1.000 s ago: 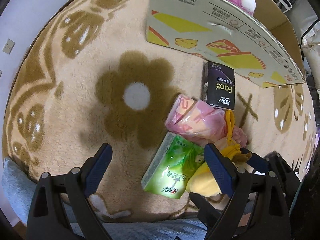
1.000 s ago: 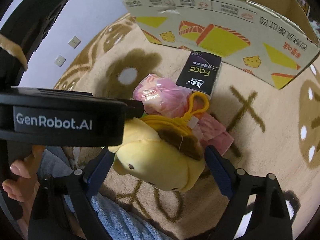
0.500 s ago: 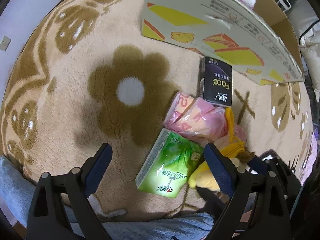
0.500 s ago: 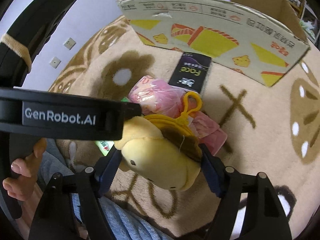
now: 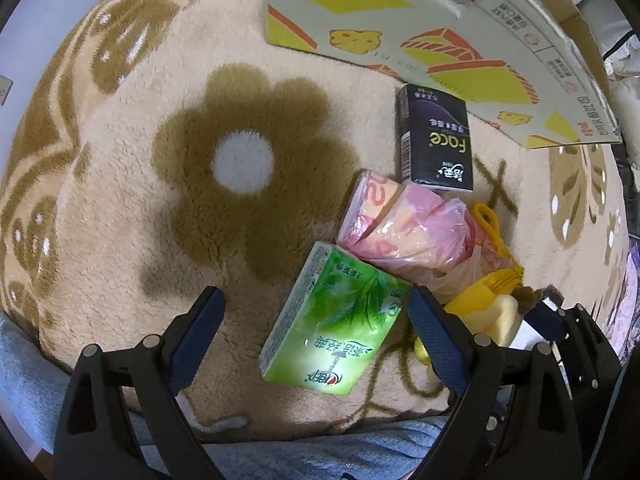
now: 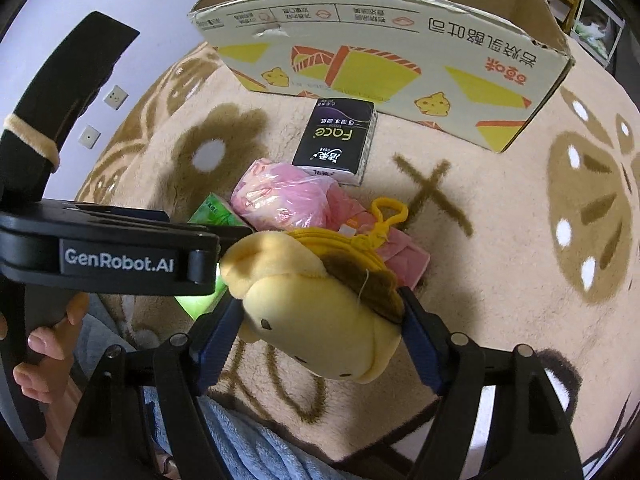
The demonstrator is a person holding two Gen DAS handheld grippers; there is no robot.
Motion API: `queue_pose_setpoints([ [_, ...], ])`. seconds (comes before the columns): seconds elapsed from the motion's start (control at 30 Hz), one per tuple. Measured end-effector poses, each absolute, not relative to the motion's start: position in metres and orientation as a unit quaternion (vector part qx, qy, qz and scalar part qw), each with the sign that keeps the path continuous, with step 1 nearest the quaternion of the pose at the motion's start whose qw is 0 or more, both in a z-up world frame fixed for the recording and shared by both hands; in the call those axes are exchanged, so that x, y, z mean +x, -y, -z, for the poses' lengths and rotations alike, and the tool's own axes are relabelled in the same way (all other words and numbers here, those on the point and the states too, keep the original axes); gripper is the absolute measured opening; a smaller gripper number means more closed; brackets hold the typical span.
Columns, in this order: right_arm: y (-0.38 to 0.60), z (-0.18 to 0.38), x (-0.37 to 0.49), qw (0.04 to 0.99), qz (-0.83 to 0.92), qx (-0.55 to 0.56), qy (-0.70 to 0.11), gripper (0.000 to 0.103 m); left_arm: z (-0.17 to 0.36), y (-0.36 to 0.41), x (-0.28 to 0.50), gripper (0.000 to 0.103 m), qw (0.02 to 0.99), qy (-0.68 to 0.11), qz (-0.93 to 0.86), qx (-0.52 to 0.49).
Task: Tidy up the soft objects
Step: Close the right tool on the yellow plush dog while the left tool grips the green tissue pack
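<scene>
Plush [image 6: 320, 320] sits squeezed in your right claw [image 6: 322, 326]; left claw [image 5: 316, 336], gaping empty over the green tissue pack [image 5: 332, 320], could snag the pink bag [image 5: 416, 232].

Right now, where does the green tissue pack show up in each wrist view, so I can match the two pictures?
Left wrist view: the green tissue pack lies on the rug at lower centre, between the open fingers and nearer the right one.
Right wrist view: only slivers of it show at left of centre, above and below the other gripper's black body.
Shared landmark: the black tissue pack lying just in front of the cardboard box.
</scene>
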State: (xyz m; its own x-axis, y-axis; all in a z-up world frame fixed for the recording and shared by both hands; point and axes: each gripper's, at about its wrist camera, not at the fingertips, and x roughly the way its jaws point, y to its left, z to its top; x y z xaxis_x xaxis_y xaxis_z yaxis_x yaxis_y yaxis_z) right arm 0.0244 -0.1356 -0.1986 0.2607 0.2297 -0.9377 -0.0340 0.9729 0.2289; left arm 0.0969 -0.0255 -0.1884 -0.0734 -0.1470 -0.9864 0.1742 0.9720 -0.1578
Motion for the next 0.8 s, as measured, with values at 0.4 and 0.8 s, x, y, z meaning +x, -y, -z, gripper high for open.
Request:
queue_pose_setpoints([
  [0.4,0.138,0.199,0.024,0.791,-0.074,0.091,-0.6,0.08,0.208,0.034,0.094,0.052,0.67,-0.732,0.116,0.038],
  [0.8,0.157,0.174,0.015,0.83,-0.057,0.123,-0.541,0.08,0.198,0.025,0.07,0.027,0.691,-0.712,0.118,0.046],
])
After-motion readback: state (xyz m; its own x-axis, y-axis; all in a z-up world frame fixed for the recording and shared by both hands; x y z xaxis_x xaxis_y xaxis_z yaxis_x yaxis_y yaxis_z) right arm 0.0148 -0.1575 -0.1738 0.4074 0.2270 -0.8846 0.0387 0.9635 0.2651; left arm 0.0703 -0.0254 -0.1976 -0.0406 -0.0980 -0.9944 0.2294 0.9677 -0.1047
